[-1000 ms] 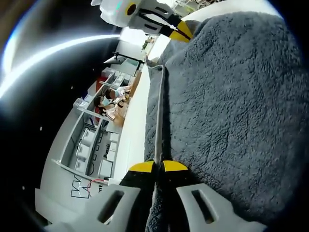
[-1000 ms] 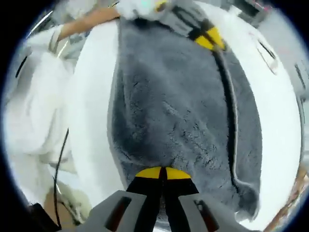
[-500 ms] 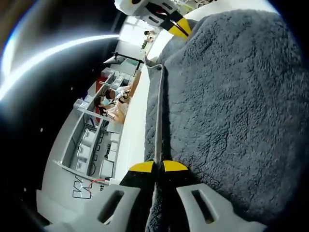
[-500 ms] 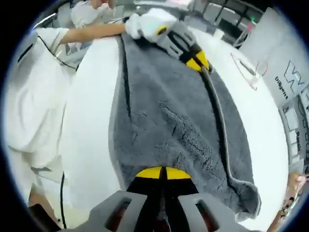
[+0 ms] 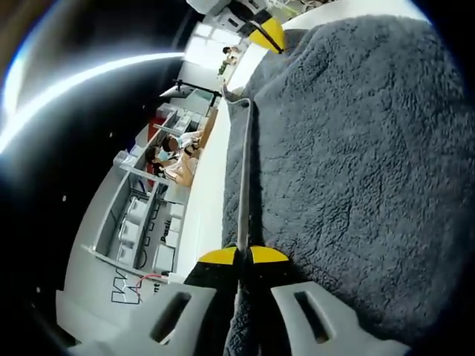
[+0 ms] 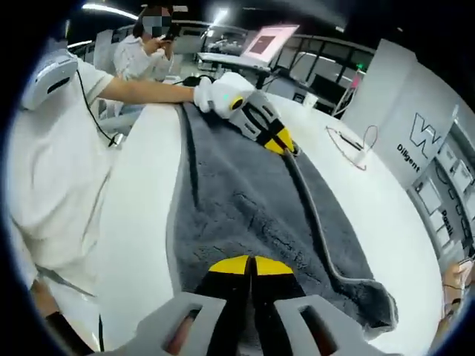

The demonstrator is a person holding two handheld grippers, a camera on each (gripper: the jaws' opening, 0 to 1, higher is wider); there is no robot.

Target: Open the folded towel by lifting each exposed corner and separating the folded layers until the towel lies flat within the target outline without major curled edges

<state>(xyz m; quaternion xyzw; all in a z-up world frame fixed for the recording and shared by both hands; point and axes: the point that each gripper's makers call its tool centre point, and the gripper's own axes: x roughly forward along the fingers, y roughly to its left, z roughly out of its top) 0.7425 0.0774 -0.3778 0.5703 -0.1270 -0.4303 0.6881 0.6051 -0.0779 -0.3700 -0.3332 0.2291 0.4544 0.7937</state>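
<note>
White table (image 6: 141, 222) under grey towel (image 6: 245, 200), each hand-held gripper (image 6: 250, 261) (image 5: 243, 256) clamped on its edge.

There is one grey towel (image 6: 245, 200), spread over one white table (image 6: 145, 222), and two grippers: the left gripper (image 6: 286, 146) and the right gripper (image 6: 251, 265), each with two yellow-tipped jaws. In the right gripper view there are two people, the one in white (image 6: 52, 170) holding the tools and a second person (image 6: 145, 55) seated further back. One laptop (image 6: 263, 41) stands open behind the table, and one white panel with lettering (image 6: 412, 111) stands to the side.
</note>
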